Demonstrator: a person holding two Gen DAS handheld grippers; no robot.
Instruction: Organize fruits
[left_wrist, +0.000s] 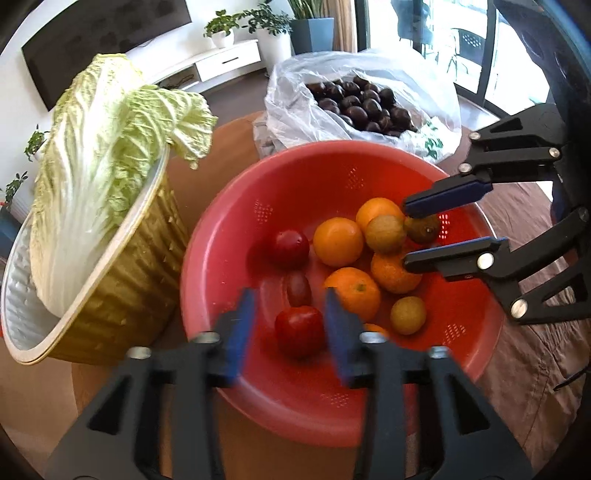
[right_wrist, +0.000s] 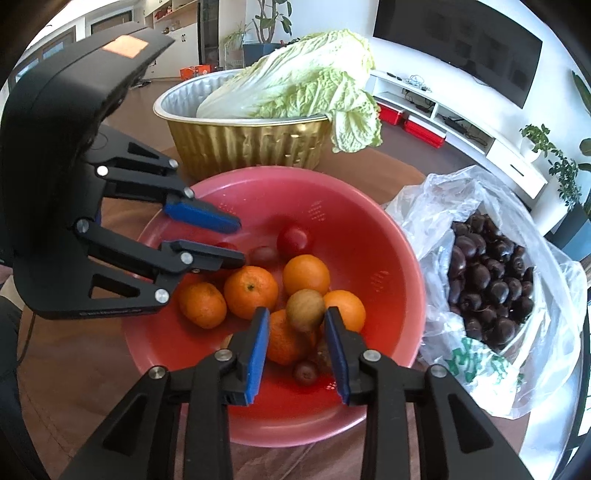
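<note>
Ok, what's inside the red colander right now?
The red colander holds oranges, red tomatoes and brownish-green kiwis. Anything beneath the pile is hidden. Both open grippers, left and right, reach in, holding nothing.

Matt red plastic colander (left_wrist: 229, 236), crinkly clear bag (right_wrist: 554, 295)

Bright window daylight; fisheye-warped edges; near fingers (left_wrist: 240, 332) blurred, perhaps motion.

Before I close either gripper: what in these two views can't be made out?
- Left wrist: orange mostly hidden behind left gripper finger.
- Right wrist: brownish fruit in red colander hidden behind right gripper finger.
- Both: lower dark fruits in plastic bag buried.
</note>
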